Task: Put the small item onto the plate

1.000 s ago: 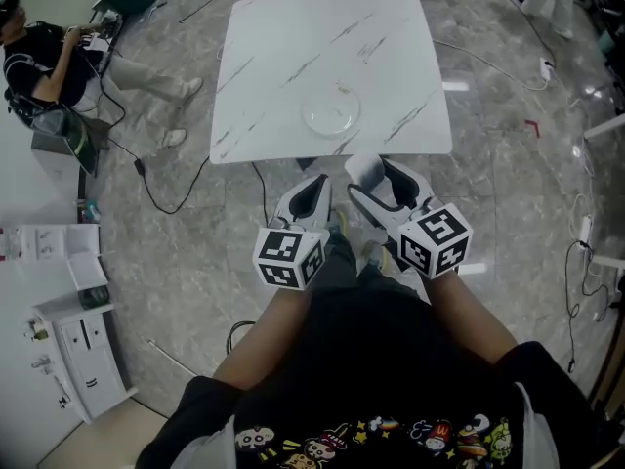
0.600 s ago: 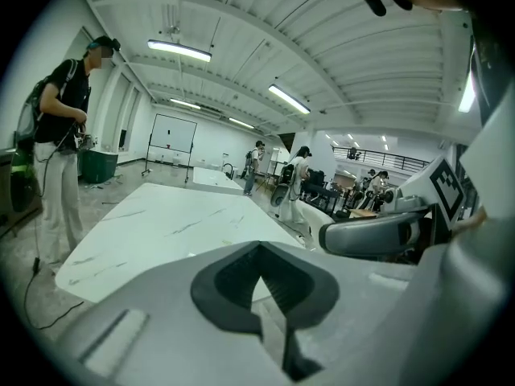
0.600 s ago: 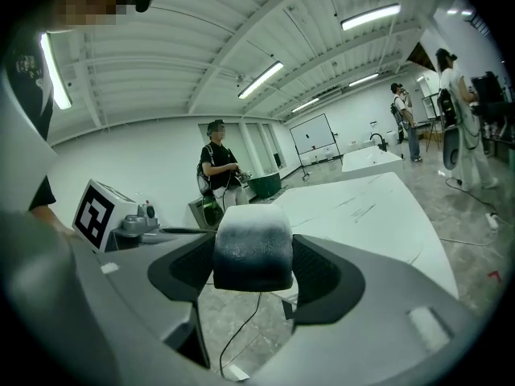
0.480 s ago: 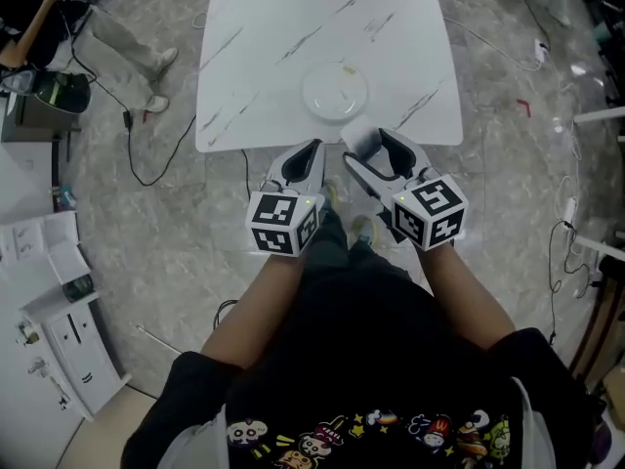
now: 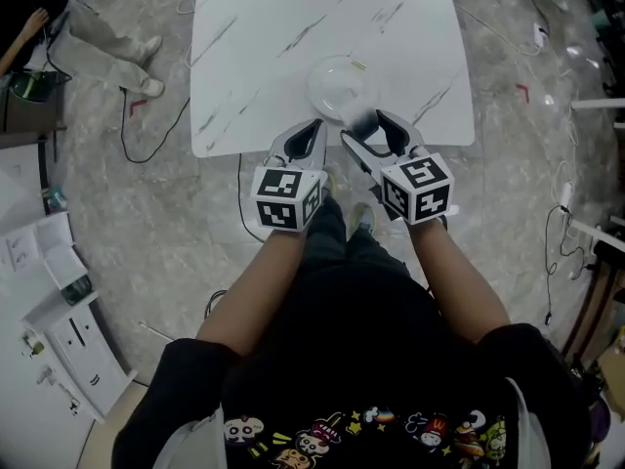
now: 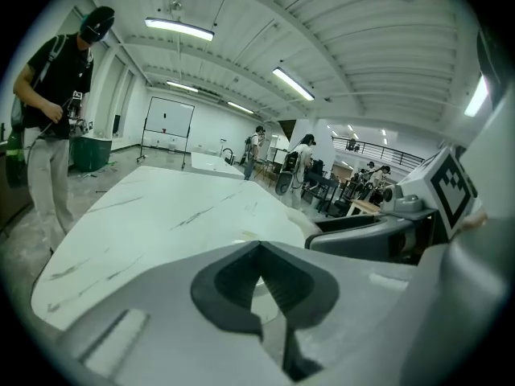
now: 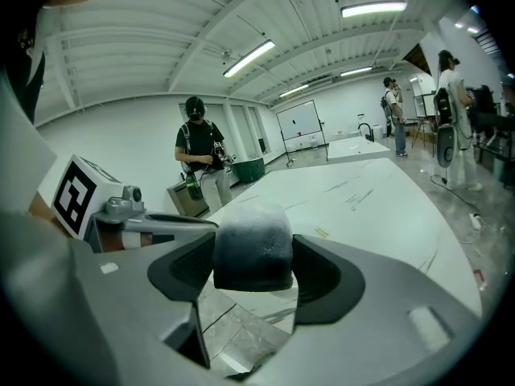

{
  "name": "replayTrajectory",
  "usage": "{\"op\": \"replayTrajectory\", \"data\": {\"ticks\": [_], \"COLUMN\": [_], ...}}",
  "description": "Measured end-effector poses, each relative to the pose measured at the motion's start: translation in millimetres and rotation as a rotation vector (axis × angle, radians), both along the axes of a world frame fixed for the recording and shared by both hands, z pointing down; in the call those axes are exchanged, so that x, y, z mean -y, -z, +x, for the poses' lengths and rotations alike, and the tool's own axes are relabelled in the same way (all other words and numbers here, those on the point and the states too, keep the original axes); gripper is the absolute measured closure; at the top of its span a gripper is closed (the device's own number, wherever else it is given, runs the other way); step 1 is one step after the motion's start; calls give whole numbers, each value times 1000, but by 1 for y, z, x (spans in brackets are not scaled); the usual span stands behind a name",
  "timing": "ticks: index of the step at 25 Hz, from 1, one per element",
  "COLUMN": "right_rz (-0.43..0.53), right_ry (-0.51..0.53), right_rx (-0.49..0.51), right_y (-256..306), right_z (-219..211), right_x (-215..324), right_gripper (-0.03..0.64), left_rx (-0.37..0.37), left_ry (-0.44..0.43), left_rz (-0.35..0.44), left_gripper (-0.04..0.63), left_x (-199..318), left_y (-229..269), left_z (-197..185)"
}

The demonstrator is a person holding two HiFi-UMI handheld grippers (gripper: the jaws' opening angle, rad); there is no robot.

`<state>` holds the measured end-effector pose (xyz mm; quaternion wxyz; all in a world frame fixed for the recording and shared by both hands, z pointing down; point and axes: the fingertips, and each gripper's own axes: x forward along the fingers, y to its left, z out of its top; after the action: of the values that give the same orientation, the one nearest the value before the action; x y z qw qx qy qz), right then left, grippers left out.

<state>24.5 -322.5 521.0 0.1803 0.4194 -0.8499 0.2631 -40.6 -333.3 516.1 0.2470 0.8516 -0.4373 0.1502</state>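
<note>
Item [image 7: 252, 244] (a rounded lump, dark grey low down and pale on top, matte-looking) is pinched between the pads of the right gripper [image 5: 363, 127], at mid-frame in the head view. The left gripper [image 5: 312, 130] beside it has its jaws pressed together on nothing. Both forearms [image 5: 262, 281] rise from the lower centre of the frame, nearly parallel, and the gripper tips reach just past the near edge of the table [image 5: 264, 47]. Just beyond the item lies the plate [image 5: 332, 78], clear and round, close to that near edge. The item overlaps its lower-right rim in the picture, but its height above it cannot be told. The white, grey-veined tabletop spreads open beyond the plate and to both sides. Grey marbled floor [image 5: 146, 223] surrounds the table.
</note>
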Motion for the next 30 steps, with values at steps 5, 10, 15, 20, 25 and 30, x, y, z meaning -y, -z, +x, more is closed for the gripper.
{"op": "replayTrajectory", "data": {"ticks": [5, 10, 15, 20, 25, 30], "right_rz": [-5, -35, -73, -99, -135, -167], "right_ry": [-9, -8, -4, 7, 19, 33], "right_rx": [-56, -127, -178, -194, -234, -288], "right_y": [-27, -58, -82, -96, -107, -116], "right_z": [-6, -6, -8, -12, -15, -14], "right_x": [37, 62, 78, 91, 97, 99], "right_gripper": [290, 290, 290, 290, 290, 290], "left_rx": [1, 0, 1, -2, -7, -8], "left_ry": [-22, -21, -16, -18, -18, -15], "left_rz": [-20, -62, -95, -114, -130, -137], "left_gripper": [595, 595, 595, 595, 595, 595], "left_x": [27, 42, 56, 70, 74, 77], "left_y": [-18, -38, -56, -66, -74, -77], "left_z": [-1, -6, -15, -16, -16, -18]}}
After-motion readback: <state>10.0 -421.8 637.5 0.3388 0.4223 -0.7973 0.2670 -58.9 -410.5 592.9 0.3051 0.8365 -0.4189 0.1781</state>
